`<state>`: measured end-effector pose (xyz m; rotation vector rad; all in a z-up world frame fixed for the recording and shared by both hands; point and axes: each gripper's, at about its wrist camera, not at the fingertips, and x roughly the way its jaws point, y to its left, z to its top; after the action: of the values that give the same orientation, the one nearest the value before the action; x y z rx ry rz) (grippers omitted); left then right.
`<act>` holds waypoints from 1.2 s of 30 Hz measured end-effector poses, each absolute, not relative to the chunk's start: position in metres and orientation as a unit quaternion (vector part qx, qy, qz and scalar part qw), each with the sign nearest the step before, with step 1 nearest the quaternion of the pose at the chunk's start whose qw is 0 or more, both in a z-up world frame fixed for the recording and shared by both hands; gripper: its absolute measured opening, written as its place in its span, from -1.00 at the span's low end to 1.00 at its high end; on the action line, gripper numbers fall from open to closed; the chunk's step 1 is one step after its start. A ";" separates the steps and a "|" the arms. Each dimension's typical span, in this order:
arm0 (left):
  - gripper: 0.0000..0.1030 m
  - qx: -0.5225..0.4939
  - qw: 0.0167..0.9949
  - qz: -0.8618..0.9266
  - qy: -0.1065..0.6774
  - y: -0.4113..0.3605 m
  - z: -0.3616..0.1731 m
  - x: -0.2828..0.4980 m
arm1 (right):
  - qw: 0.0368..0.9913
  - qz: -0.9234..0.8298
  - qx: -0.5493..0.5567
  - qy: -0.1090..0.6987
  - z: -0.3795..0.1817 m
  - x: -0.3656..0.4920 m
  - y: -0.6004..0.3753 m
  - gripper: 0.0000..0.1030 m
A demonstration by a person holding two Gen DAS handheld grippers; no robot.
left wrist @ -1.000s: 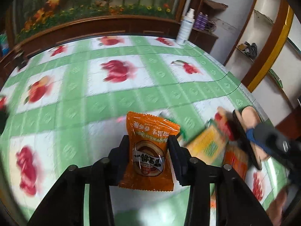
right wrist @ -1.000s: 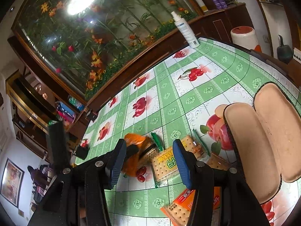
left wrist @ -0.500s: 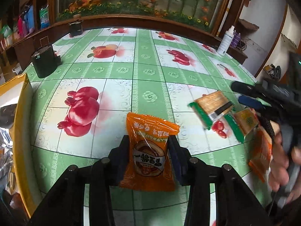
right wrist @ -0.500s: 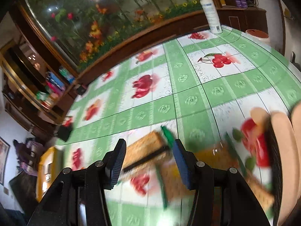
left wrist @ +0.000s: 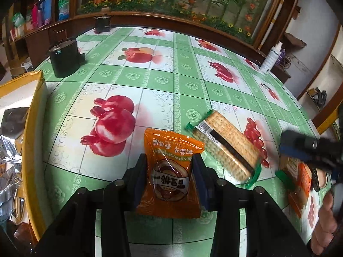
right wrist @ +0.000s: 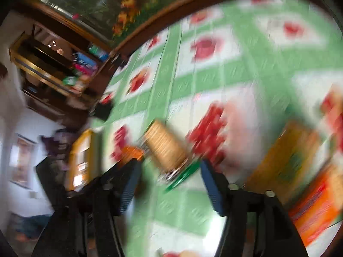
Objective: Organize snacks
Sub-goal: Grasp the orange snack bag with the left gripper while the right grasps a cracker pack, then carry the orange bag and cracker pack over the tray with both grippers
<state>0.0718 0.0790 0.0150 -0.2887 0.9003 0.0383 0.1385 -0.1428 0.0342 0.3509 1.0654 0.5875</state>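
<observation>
My left gripper (left wrist: 170, 171) is shut on an orange snack packet (left wrist: 170, 171), held upright above the green fruit-print tablecloth. A green-ended cracker pack (left wrist: 227, 147) lies flat on the cloth just right of it. In the blurred right wrist view that cracker pack (right wrist: 166, 150) lies ahead of my right gripper (right wrist: 169, 177), whose jaws are opening with nothing pressed between the pads. My right gripper (left wrist: 300, 150) also shows at the right edge of the left wrist view, above more cracker packs (left wrist: 298, 177).
A yellow-rimmed box (left wrist: 32, 141) with foil packets stands at the table's left edge. Two dark tins (left wrist: 64, 57) sit at the back left, a white spray bottle (left wrist: 271, 59) at the back right. Orange and yellow packs (right wrist: 300, 171) lie to the right.
The left gripper carried the orange packet leftward, bringing the yellow box into view. The right gripper swung left and down toward the cracker pack, and its jaws stand wider than before.
</observation>
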 end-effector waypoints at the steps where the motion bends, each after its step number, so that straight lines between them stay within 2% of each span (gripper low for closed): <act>1: -0.20 -0.140 0.890 0.020 0.433 0.079 0.015 0.071 | 0.826 0.272 0.142 0.473 0.039 0.140 -0.139 0.46; 4: -0.20 -0.138 0.892 0.026 0.431 0.079 0.015 0.071 | 0.850 0.266 0.128 0.437 0.037 0.153 -0.129 0.47; 8: -0.20 -0.141 0.892 0.036 0.428 0.083 0.015 0.070 | 0.825 0.294 0.121 0.466 0.016 0.164 -0.107 0.47; 15: -0.18 -0.129 0.895 0.051 0.425 0.083 0.015 0.070 | 0.838 0.311 -0.037 0.447 0.012 0.134 -0.066 0.46; 18: -0.18 -0.126 0.895 0.052 0.424 0.082 0.015 0.070 | 0.844 0.303 -0.069 0.437 0.007 0.128 -0.068 0.30; 20: -0.18 -0.121 0.896 0.053 0.423 0.081 0.016 0.070 | 0.848 0.292 -0.111 0.427 0.005 0.123 -0.063 0.08; 21: -0.18 -0.119 0.897 0.053 0.423 0.081 0.015 0.070 | 0.851 0.283 -0.123 0.424 0.005 0.122 -0.061 0.03; 36: -0.21 -0.135 0.920 0.002 0.368 0.076 0.041 0.058 | 0.882 0.254 0.007 0.397 0.044 0.119 -0.108 -0.02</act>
<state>0.0577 0.0762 0.0407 -0.2781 0.7571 0.0039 0.1189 -0.1076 0.0443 0.0155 0.8276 0.5298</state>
